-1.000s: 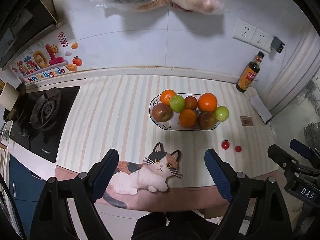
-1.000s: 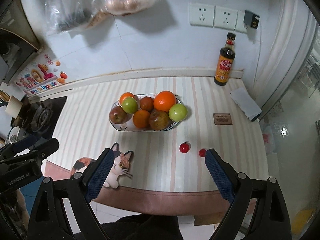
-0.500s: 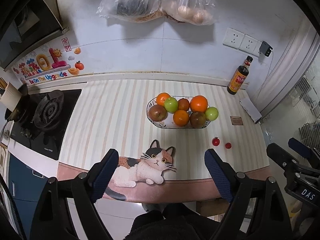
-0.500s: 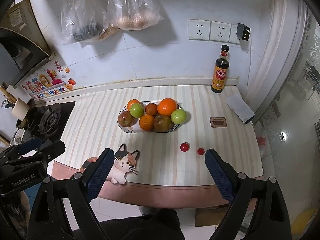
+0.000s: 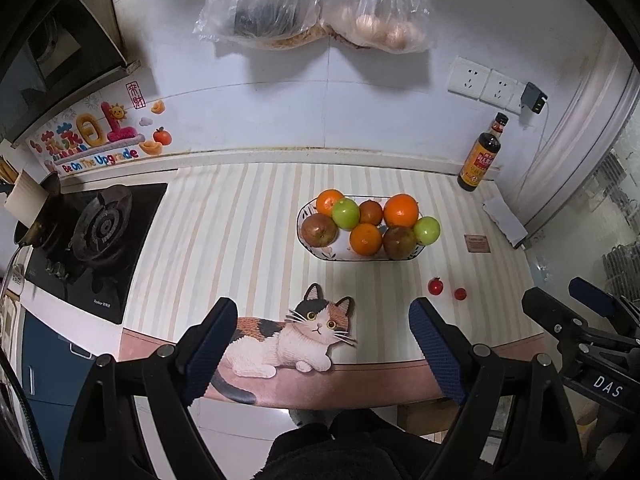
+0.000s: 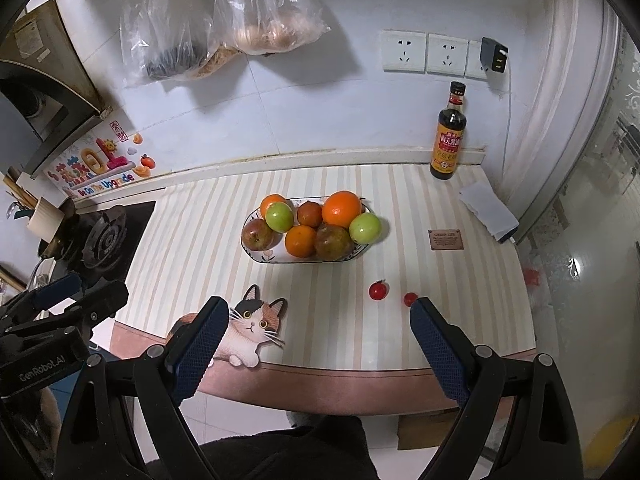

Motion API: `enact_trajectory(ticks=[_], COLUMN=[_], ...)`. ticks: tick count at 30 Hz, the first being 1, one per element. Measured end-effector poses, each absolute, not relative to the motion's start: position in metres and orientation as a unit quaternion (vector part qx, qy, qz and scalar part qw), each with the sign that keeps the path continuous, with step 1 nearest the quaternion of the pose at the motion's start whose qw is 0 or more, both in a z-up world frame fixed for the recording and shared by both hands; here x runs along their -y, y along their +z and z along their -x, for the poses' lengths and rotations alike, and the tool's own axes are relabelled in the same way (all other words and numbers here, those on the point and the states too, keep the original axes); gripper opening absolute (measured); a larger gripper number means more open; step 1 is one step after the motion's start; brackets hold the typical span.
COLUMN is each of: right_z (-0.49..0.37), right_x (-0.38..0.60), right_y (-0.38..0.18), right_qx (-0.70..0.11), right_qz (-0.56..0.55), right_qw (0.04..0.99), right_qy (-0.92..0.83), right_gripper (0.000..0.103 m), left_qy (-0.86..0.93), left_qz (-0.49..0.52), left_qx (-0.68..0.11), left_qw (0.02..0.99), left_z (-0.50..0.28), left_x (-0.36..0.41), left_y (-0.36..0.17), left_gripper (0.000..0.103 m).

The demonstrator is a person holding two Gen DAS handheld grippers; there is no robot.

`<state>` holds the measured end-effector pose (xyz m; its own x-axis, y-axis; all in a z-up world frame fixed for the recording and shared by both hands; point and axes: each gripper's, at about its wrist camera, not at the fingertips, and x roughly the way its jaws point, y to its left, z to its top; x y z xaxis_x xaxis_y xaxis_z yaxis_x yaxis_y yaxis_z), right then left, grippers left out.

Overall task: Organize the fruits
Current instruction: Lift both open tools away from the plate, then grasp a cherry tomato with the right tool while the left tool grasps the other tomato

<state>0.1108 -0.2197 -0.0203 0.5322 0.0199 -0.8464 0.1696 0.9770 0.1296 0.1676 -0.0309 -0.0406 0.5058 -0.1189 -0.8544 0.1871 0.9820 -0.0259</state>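
Note:
A white oval plate (image 5: pixel 316 250) (image 6: pixel 260 257) on the striped counter holds several oranges, green apples and dark red apples. Two small red cherry tomatoes lie on the counter right of the plate, the larger (image 5: pixel 435 286) (image 6: pixel 378 290) and the smaller (image 5: pixel 460 293) (image 6: pixel 410 299). My left gripper (image 5: pixel 322 332) is open and empty, held above the counter's front edge, over a cat-shaped mat (image 5: pixel 288 340). My right gripper (image 6: pixel 320 330) is open and empty, also over the front edge, its right finger close to the smaller tomato.
A gas stove (image 5: pixel 100 232) lies at the left. A dark sauce bottle (image 6: pixel 448 140) stands at the back right by the wall sockets (image 6: pixel 424 52). A folded cloth (image 6: pixel 488 212) and a small brown card (image 6: pixel 446 239) lie at the right. Plastic bags (image 5: pixel 312 4) hang on the wall.
Both grippers pulled back and up from the counter, then eased closer again. The fruit has not moved. Both stay open.

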Motion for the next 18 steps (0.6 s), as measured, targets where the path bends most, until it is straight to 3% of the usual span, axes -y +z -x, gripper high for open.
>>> enact_trajectory(ticks=[3, 6, 18], right_z=[-0.122, -0.134, -0.194], right_x=[0.222, 0.227, 0.286], right_y=[-0.029, -0.039, -0.123], right_qx=[-0.489, -0.493, -0.532], right_qz=[-0.103, -0.107, -0.167], right_qw=[0.865, 0.862, 0.827], right_qy=[-0.038, -0.038, -0.068], right_gripper=[0.094, 0.094, 0.094], left_qy=[-0.081, -0.074, -0.046], left_qz=[-0.050, -0.063, -0.094], left_qx=[-0.496, -0.499, -0.519], left_qw=[0.863, 0.861, 0.848], left_z=[-0.176, -0.184, -0.239], left_x=[0.036, 0.043, 0.069], left_y=[-0.049, -0.058, -0.117], left_gripper=[0.090, 0.101, 0.101])
